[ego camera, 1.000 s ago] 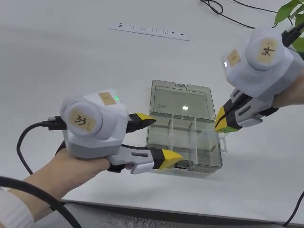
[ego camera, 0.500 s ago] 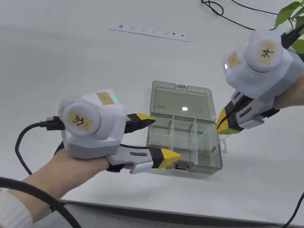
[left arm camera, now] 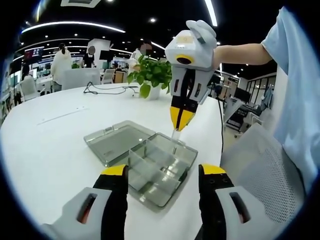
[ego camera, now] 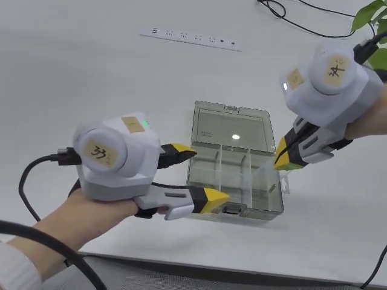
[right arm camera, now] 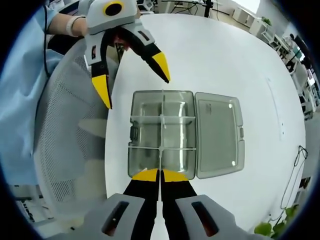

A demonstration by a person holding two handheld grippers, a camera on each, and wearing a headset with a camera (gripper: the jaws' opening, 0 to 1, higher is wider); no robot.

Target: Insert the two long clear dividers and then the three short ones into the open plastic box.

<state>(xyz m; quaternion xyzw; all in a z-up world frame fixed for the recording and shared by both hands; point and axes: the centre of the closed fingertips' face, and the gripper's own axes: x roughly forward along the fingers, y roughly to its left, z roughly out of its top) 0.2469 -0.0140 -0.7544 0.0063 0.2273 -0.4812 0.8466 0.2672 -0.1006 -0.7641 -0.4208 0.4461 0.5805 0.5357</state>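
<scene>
The open box (ego camera: pixel 254 209) sat on the counter (ego camera: pixel 91 78). The right hand-held gripper (ego camera: pixel 281 162) pinched a clear divider (left arm camera: pixel 175 142) over its right end. The left hand-held gripper (ego camera: pixel 201 174) gaped wide beside it. A power strip (ego camera: pixel 192 39) lay well behind.

You are at a big white round table (ego camera: pixel 72 78). A long white power strip (ego camera: pixel 190 39) lies on it, far from you. Black cables (ego camera: pixel 284 12) curl near a green leafy plant (left arm camera: pixel 150 75). A grey mesh chair (right arm camera: pixel 70 130) stands by the table's edge. Past the table there are white chairs (left arm camera: pixel 82 77) and people (left arm camera: pixel 61 60) far off. Long bright light strips (left arm camera: pixel 65 25) glow on the dark ceiling (left arm camera: pixel 125 20).
</scene>
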